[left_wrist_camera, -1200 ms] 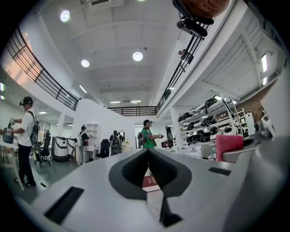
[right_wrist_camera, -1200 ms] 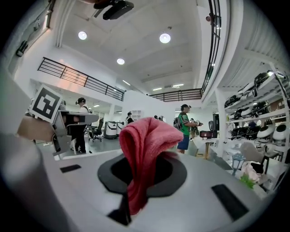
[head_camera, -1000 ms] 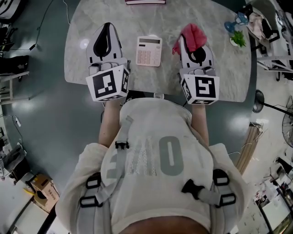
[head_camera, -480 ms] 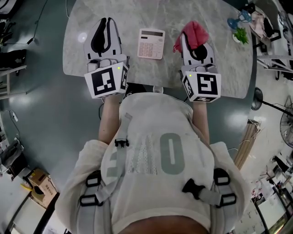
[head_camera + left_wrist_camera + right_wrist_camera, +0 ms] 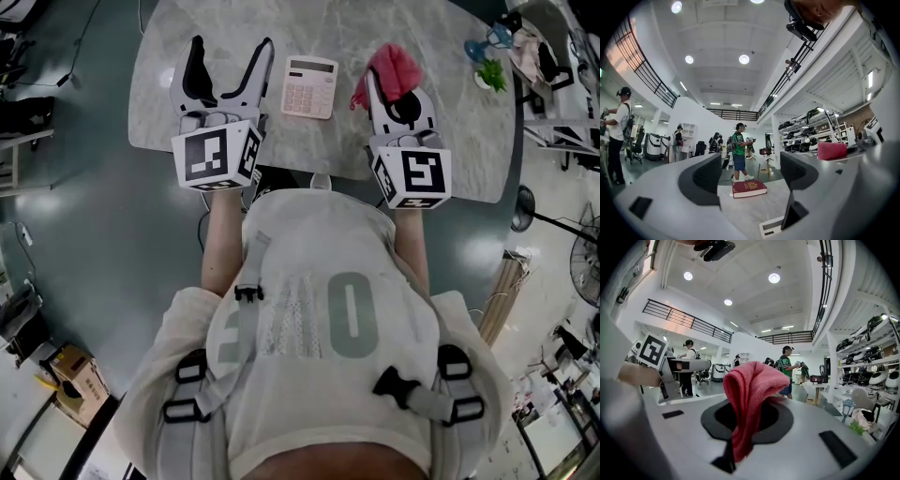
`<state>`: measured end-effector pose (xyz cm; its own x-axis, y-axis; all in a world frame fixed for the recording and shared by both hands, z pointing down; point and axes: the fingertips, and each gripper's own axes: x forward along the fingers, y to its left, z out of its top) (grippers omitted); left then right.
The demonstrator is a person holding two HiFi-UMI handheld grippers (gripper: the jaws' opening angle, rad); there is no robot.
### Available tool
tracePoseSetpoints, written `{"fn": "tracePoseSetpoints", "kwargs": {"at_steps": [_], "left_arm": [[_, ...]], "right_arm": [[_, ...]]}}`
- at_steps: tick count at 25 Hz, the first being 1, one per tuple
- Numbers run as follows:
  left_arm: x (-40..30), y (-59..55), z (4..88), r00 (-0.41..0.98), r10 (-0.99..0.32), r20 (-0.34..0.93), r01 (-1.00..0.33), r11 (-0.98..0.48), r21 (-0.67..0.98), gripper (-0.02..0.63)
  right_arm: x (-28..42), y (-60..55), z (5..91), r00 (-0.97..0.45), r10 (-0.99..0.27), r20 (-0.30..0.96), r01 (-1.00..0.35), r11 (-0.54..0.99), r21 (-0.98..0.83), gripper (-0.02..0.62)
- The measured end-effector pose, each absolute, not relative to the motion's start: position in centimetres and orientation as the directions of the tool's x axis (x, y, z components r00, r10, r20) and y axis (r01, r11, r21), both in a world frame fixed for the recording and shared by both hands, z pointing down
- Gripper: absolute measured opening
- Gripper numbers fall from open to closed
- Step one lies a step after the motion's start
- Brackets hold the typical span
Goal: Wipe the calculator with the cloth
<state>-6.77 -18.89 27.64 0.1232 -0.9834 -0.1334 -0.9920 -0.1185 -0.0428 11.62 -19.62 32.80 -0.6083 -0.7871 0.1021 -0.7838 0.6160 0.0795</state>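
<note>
**Cloth pinched in my right tool, left tool wide open, calculator between them**

Head view: I stand at the near edge of a marble table (image 5: 431, 37), both tools held out over it. My left gripper (image 5: 232, 56) has just been opening; its jaws now stand spread in a wide V with nothing between them. The calculator (image 5: 309, 88) lies flat on the table just to the right of that gripper's right jaw, keys up, roughly midway between my two tools and touched by neither. My right gripper (image 5: 392, 86) has its jaws together on the cloth (image 5: 394, 66), a pink bunch sticking out past the tips. A small green plant (image 5: 487, 77) sits near the table's far right edge.

Left gripper view: the jaws are far apart and empty. Through the gap I see bare tabletop and a dark red book (image 5: 749, 188) lying flat farther along it. A white corner of the calculator (image 5: 773, 228) shows at the bottom, beside the right jaw. The cloth (image 5: 832, 151) shows as a pink block off to the right. A person (image 5: 737, 151) in a green shirt stands beyond the table.

Right gripper view: the jaws are closed on the cloth (image 5: 750, 394), which rises from between the pads in a folded hump and droops forward. My left gripper's marker cube (image 5: 651, 350) shows at the left.
</note>
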Motion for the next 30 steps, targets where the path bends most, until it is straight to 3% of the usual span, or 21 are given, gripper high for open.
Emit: {"fn": "tracePoseSetpoints", "kwargs": {"at_steps": [11, 19, 30], "left_arm": [[-6.3, -19.4, 29.6, 0.182, -0.98, -0.08, -0.978, -0.189, 0.093, 0.383], [-6.5, -22.2, 40.2, 0.211, -0.951, 0.224, -0.975, -0.186, 0.124, 0.384], [-6.7, -22.0, 53.6, 0.233, -0.799, 0.555, -0.97, -0.152, 0.189, 0.383]], "right_arm": [[11.7, -19.3, 33.1, -0.606, -0.787, 0.118, -0.784, 0.615, 0.078, 0.057], [11.2, -19.2, 33.9, -0.608, -0.78, 0.15, -0.777, 0.623, 0.089, 0.058], [11.0, -20.6, 35.6, -0.625, -0.75, 0.219, -0.738, 0.658, 0.147, 0.058]]}}
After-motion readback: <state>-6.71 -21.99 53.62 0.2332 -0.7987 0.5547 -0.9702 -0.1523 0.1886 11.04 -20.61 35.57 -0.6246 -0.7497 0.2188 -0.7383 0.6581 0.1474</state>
